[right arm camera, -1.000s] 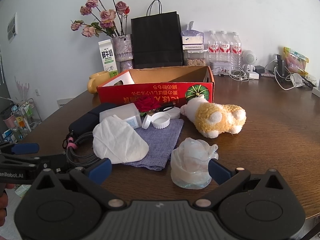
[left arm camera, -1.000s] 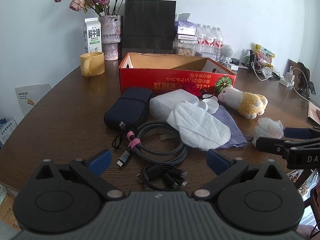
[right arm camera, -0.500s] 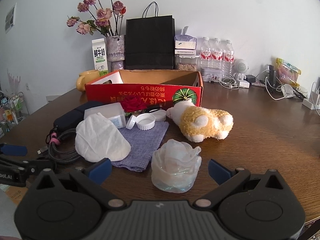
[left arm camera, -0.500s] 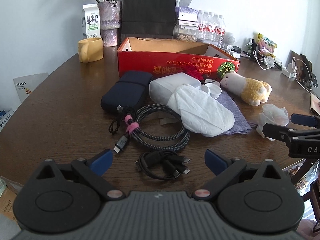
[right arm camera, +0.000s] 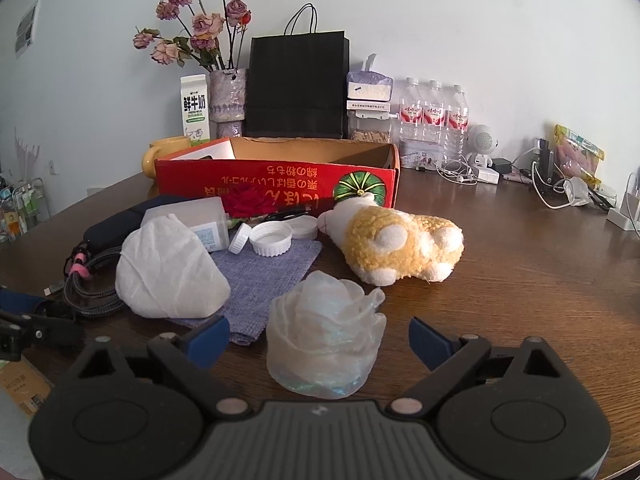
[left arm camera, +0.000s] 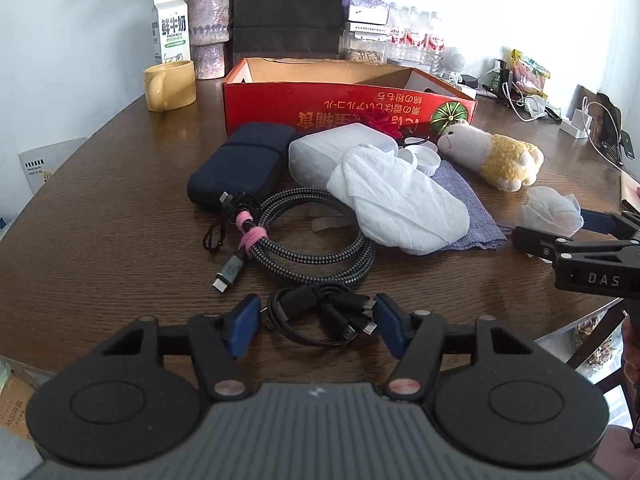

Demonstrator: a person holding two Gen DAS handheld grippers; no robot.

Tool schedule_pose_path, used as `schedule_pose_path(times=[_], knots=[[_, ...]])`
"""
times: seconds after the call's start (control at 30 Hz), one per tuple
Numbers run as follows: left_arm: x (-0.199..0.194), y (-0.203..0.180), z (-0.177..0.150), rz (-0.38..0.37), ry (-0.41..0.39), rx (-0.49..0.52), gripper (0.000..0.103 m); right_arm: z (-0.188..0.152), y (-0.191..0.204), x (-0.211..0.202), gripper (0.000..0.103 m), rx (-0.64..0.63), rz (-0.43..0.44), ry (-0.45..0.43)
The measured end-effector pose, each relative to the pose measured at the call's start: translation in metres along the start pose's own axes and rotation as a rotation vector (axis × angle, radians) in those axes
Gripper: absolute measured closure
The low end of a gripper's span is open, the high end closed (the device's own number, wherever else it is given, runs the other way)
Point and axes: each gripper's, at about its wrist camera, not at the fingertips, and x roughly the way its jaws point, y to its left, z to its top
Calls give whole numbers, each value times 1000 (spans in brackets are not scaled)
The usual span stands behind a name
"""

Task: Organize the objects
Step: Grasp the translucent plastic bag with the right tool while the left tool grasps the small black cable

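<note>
Both tongs closing: short black cable bundle (left arm camera: 320, 316) lies crosswise.

Milk carton (right arm camera: 196, 110), black bag (right arm camera: 296, 86) and water bottles (right arm camera: 434, 114) line the wall.

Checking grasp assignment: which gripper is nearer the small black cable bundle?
Left. The left gripper straddles the black cable bundle, jaws closing around it. The right gripper is off to the side, closing around the clear crumpled wrap.

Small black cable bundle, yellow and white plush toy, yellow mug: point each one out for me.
Small black cable bundle (left arm camera: 320, 314), left wrist view, on its looped cords.
Yellow and white plush toy (right arm camera: 394, 244), right wrist view, on its yellow body.
Yellow mug (left arm camera: 172, 85), left wrist view, on its side wall.
</note>
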Motion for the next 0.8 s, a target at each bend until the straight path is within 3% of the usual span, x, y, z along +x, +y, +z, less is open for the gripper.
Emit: schedule_pose_path(times=[0.1,0.3,0.8], knots=[[-1,0,0,3,-3,-4,41,-1,-2,2,16,-1,22,-13],[-6,3,0,8,-21,-11,42,-2,-5,7,52,5,61,-19],[-26,10,10,18,-111,-19,43,12,-2,-1,56,6,115,-87]])
